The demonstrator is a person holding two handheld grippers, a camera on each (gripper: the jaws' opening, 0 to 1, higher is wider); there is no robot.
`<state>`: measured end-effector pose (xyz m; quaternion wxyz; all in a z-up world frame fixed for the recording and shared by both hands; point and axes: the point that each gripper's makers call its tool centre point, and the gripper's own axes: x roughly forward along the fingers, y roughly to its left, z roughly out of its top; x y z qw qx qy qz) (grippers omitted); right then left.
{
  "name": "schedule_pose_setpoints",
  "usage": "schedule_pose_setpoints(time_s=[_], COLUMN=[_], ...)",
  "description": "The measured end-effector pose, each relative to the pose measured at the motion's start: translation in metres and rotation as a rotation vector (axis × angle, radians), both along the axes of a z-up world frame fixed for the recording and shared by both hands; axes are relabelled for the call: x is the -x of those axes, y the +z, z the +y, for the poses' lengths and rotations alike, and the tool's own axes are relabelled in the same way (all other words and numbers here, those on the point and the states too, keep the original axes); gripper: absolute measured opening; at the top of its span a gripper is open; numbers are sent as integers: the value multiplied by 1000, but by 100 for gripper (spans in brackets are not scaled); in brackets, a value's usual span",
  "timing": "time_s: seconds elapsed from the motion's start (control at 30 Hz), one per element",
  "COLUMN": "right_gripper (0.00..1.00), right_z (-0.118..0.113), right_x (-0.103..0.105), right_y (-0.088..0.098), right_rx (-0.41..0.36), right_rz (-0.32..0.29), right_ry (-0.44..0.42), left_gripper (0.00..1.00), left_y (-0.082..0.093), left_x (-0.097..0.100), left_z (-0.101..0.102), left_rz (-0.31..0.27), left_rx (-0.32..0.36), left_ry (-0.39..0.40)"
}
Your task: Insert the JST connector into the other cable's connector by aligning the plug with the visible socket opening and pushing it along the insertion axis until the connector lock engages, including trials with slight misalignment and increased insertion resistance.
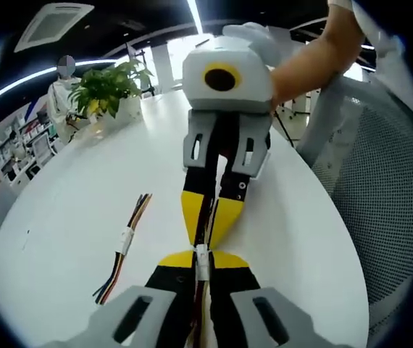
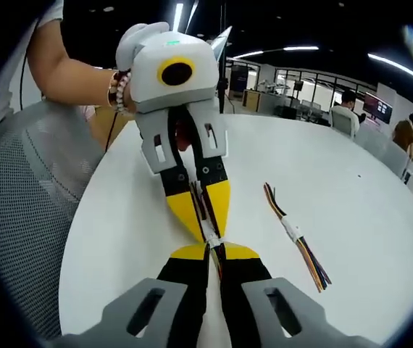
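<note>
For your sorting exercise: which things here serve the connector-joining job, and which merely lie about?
In use:
left gripper
right gripper
small white JST connector with wires, between the tips

Lying about:
spare multicoloured wire bundle with white connector
green potted plant
round white table

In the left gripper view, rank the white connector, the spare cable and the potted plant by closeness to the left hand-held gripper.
1. White connector: at the left hand-held gripper tips, meeting the right hand-held gripper.
2. Spare cable: on the table, left.
3. Potted plant: far edge, upper left.
</note>
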<state>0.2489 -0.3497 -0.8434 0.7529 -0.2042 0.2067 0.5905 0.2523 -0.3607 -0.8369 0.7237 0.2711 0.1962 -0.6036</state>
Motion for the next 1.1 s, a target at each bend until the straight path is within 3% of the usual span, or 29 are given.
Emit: schedule_pose_setpoints(time_s=[0.67,1.1], right_gripper=[2,2], right_z=[-1,-5], right_x=[1,-16], right_y=[1,9], right_rx=[-15,-57], right_rz=[2,-13], right_ry=[12,-49], left_gripper=[0,1], left_y=[0,7], left_x=[1,-15], left_z=[-2,-5], left_rz=[-20,-47], left_rx=[-2,12], left_ry=[-26,4])
